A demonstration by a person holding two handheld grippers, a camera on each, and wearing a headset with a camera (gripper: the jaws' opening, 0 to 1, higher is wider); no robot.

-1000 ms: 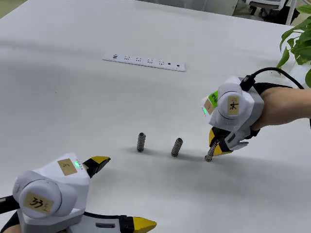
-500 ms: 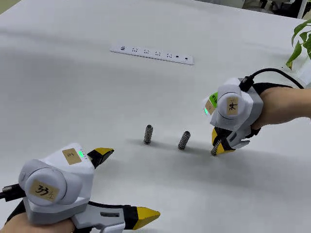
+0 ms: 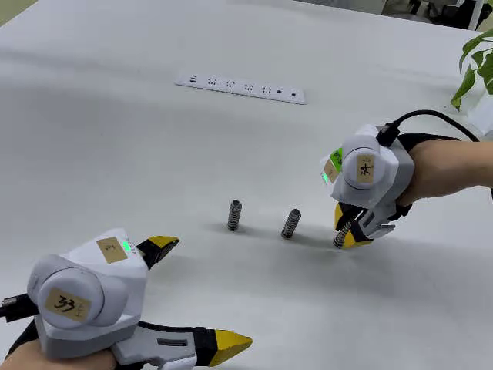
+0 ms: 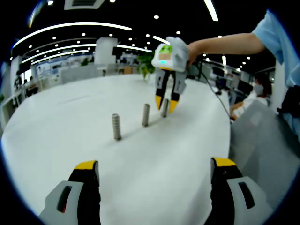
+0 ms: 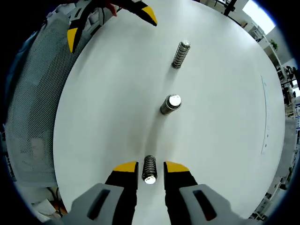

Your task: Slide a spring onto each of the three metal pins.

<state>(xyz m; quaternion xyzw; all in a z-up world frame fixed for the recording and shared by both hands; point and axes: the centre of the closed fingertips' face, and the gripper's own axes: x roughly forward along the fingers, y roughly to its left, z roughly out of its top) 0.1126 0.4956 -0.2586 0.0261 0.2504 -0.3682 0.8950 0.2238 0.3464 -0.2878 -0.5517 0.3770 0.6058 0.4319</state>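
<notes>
your left gripper sits low at the near left of the table, jaws spread wide with nothing between them. to its right three springs stand upright in a row: the first spring, then the second spring with its pin shining at the top, then the third spring. your right gripper points down over that one, jaws narrow on either side, a thin gap showing each way.

The tan sticker on the round cap of my left gripper, at seven o'clock in the head view, reads "33" (a smaller mark after it is illegible). At three o'clock, the handwritten label on my right gripper is unreadable.
</notes>
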